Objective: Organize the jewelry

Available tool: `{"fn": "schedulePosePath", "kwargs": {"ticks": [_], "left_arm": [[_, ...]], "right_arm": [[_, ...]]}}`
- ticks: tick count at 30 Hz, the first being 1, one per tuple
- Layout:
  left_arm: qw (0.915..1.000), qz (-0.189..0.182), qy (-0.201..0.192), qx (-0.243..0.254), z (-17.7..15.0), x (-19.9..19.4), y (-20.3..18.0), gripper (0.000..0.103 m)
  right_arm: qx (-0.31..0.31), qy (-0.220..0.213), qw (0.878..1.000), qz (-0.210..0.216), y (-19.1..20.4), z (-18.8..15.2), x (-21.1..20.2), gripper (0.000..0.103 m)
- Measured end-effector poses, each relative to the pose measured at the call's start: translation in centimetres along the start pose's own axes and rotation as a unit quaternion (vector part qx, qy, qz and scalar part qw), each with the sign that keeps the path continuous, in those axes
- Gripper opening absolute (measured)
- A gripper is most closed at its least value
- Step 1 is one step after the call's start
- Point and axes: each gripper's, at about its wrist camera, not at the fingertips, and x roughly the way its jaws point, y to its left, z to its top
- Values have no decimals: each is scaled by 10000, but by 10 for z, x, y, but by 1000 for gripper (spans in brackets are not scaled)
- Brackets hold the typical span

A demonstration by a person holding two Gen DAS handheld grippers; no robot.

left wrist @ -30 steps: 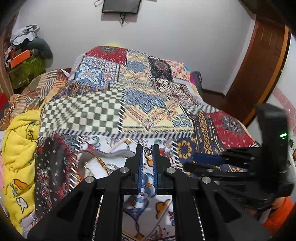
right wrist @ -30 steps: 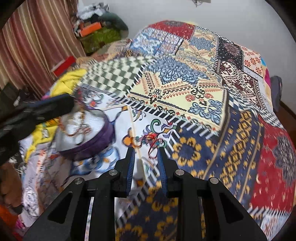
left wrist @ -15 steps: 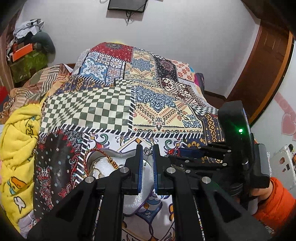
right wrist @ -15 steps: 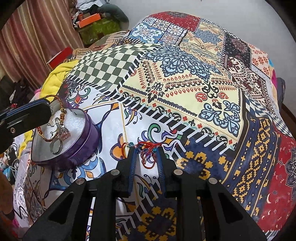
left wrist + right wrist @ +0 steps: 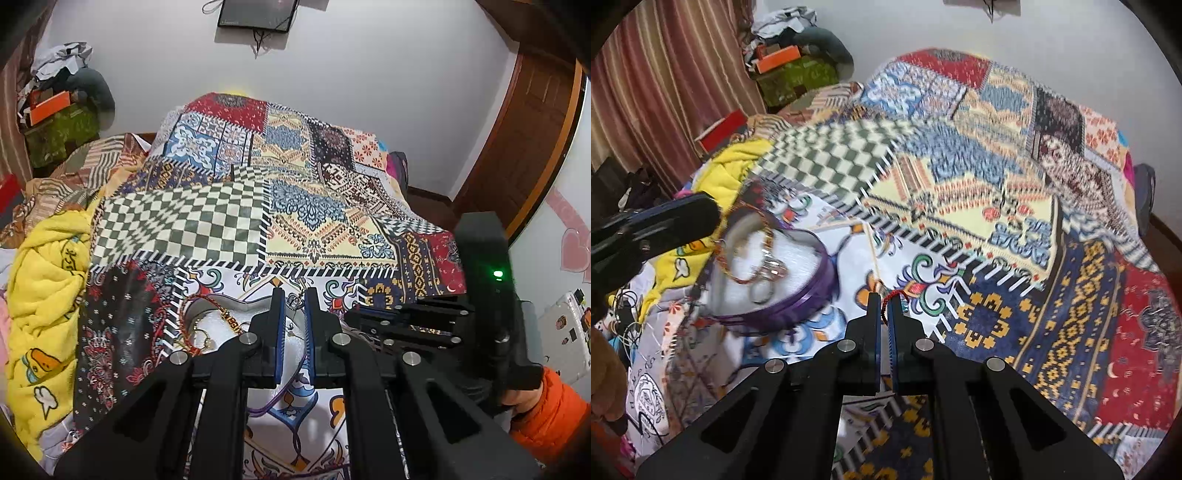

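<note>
A purple heart-shaped jewelry box [image 5: 798,299] with white lining sits on the patterned bedspread; it also shows in the left wrist view [image 5: 221,325]. A beaded bracelet [image 5: 746,258] and a silver ring charm [image 5: 764,291] lie in it. My left gripper [image 5: 294,301] hovers over the box, narrowly shut on a small silver charm piece [image 5: 294,302]. My right gripper [image 5: 885,306] is shut on a red thread bracelet [image 5: 892,297], just right of the box and lifted off the bedspread. The right gripper shows in the left wrist view [image 5: 388,317].
The patchwork bedspread [image 5: 997,184] covers the bed. A yellow blanket [image 5: 44,295] lies bunched at the left. Curtains [image 5: 665,92] and a clutter pile [image 5: 790,66] stand at far left. A wooden door [image 5: 524,147] is at right.
My right gripper closed on the red thread bracelet and lifted it off the bedspread. The left gripper stayed over the box with the silver piece, tilting up slightly.
</note>
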Motion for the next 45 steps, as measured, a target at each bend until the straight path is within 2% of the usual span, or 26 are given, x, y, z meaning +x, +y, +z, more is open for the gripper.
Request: {"fn": "schedulePosePath", "kwargs": {"ticks": [15, 27, 33, 38, 42, 43, 45], "left_arm": [[9992, 124, -387, 10, 3, -55, 9, 8], [9984, 276, -439, -216, 4, -67, 47, 8], [9984, 276, -380, -323, 4, -60, 62, 8], [9985, 191, -291, -423, 3, -51, 70, 8], [9988, 114, -195, -437, 1, -41, 71, 8], [9989, 93, -172, -429, 1, -38, 70, 8], [9990, 65, -142, -411, 1, -35, 68, 8]], "right_arm": [[-294, -788, 9965, -33, 37, 28, -73, 3], [-427, -1095, 9928, 233, 65, 55, -82, 3], [-507, -1037, 9927, 353, 74, 58, -70, 3], [-492, -805, 9949, 346, 70, 53, -52, 3], [-433, -668, 9968, 91, 56, 43, -41, 3], [-388, -594, 9975, 40, 48, 40, -37, 4], [-284, -383, 9988, -70, 34, 33, -30, 13]]}}
